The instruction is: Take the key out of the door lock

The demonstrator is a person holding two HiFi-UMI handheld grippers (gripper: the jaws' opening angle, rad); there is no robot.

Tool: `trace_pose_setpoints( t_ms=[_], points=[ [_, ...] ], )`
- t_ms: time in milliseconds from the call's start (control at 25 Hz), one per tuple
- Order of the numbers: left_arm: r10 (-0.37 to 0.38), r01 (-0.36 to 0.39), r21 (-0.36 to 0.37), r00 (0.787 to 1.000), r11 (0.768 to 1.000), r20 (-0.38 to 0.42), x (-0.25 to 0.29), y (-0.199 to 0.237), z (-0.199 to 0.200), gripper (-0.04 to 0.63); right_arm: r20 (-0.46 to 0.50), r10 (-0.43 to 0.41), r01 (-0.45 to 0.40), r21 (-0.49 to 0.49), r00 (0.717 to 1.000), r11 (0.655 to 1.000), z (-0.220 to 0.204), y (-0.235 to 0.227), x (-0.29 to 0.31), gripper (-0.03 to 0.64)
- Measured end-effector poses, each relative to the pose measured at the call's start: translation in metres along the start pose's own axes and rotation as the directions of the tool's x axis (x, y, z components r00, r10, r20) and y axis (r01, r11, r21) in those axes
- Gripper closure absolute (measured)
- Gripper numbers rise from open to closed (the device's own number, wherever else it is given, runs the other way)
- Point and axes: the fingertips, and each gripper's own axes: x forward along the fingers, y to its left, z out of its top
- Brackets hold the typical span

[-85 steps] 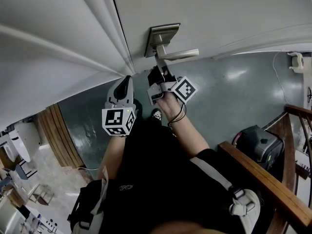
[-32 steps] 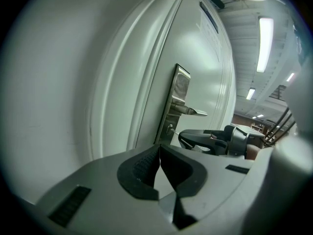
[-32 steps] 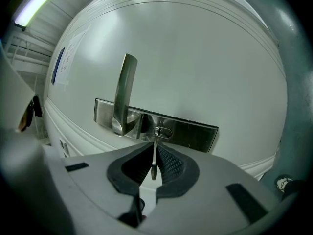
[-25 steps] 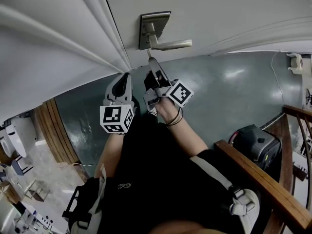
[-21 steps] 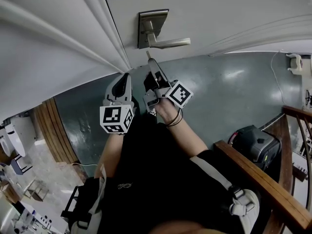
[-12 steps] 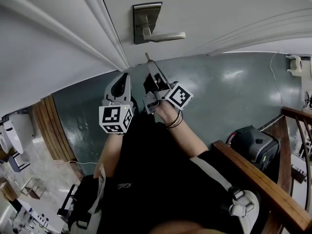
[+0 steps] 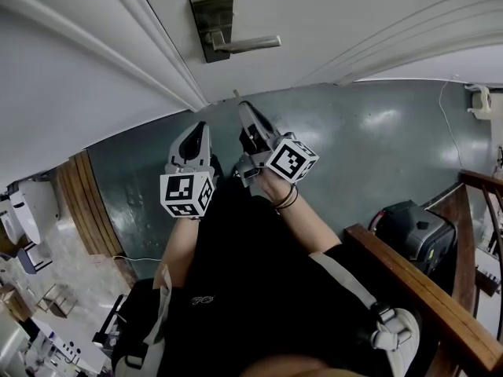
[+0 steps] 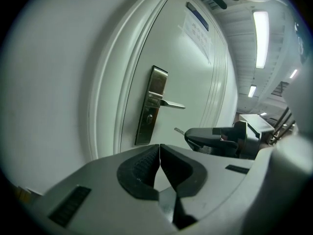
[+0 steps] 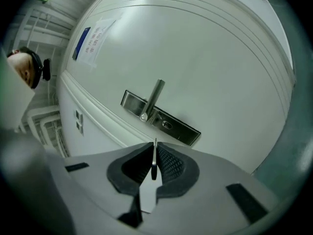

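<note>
Right gripper [image 9: 153,150] grips key [image 9: 154,163]; door notice [image 9: 92,42] print seems illegible.

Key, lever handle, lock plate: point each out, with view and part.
thin metal key [image 9: 154,163]: right gripper view, blade edge clamped between the jaws.
silver lever handle [image 7: 250,44]: head view, middle of the lever.
dark steel lock plate [image 7: 206,6]: head view, bare face clear of the lever.

The grey-green floor [image 7: 377,140] bears a black case [image 7: 413,234]; a white cable [image 7: 449,132] trails across it.
</note>
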Motion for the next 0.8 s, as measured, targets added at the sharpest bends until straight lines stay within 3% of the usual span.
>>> trace_pose_setpoints(
  t_ms=[200, 440, 680, 800],
  points=[
    [0.009, -0.009, 0.007, 1.000, 1.000, -0.004, -0.010, -0.007, -0.004, 0.572, -0.064, -0.026, 0.012, -0.205, 0.998, 0.979, -0.006, 0.008, -0.016, 0.588],
    [0.022, -0.022, 0.003, 1.000, 1.000, -0.002, -0.016, -0.013, -0.006, 0.572, -0.128, -0.083, 0.015, -0.458, 0.988, 0.889, -0.012, 0.017, -0.028, 0.588],
    [0.042, -0.043, -0.015, 0.999, 0.999, -0.029, -0.027, -0.013, -0.021, 0.572, -0.168, -0.125, -0.003, -0.607, 0.978, 0.795, -0.024, 0.022, -0.042, 0.588],
    [0.038, -0.039, -0.028, 0.998, 0.999, -0.051, -0.030, -0.017, -0.031, 0.572, -0.189, -0.153, -0.003, -0.640, 0.970, 0.769, -0.032, 0.017, -0.050, 0.588]
  ],
)
